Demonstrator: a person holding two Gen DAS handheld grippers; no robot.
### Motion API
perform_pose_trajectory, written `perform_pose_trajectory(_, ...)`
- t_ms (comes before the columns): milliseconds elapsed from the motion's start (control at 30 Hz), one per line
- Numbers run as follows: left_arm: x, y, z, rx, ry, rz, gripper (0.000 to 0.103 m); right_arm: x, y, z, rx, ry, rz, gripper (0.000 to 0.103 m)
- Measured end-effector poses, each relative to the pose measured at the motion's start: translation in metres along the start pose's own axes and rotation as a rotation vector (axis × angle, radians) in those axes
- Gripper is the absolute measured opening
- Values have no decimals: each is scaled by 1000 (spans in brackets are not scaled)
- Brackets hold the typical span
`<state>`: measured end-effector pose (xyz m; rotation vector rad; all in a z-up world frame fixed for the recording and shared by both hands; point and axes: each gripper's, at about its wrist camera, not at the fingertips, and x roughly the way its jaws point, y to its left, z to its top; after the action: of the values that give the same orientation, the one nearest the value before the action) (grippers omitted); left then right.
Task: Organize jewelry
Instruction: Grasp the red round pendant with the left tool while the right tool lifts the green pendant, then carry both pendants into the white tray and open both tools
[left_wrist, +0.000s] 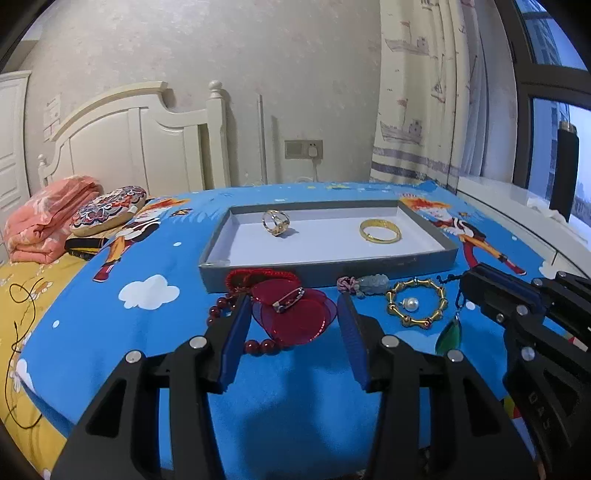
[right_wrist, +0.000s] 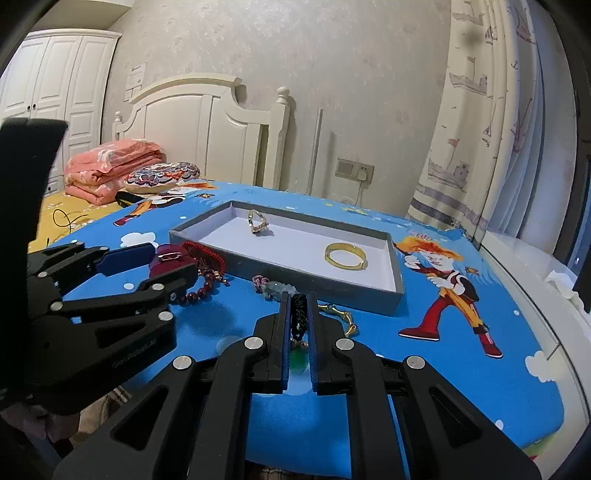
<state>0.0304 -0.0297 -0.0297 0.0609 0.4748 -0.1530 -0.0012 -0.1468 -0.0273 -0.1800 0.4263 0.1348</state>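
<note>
Pale mottled wall (left_wrist: 280, 66) across the back, and against it a cream headboard (left_wrist: 140, 133) with a turned post. On the yellow bedsheet (left_wrist: 22, 280) sits a folded pink quilt (left_wrist: 48, 218) with a patterned round cushion (left_wrist: 109, 210) beside it. A wall socket (left_wrist: 303, 149) has a white plug in it. To the right, a curtain (left_wrist: 424, 92) printed with ships, then a dark-framed window (left_wrist: 546, 110) showing dim bluish daylight. At far left stands a white wardrobe (right_wrist: 55, 85). A blue cartoon cloth (left_wrist: 147, 258) covers the foreground.
</note>
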Motion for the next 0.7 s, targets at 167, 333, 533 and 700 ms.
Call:
perform_pose_trajectory(167, -7, 10, -1, -37, -9, 5, 47, -2, 2, 2, -4, -1, -11, 9)
perform_pose_trajectory(333, -16, 14, -1, -40, -22, -4, 47, -1, 2, 3, 6, 2, -19, 9)
perform_pose_trajectory(533, -24, 12, 0, -33, -46, -7, 47, -1, 4, 3, 5, 9, -15, 9)
perform_pose_trajectory(700, -25, 12, 1, -36, -52, 3, 47, 2, 3, 4, 21, 9, -17, 9)
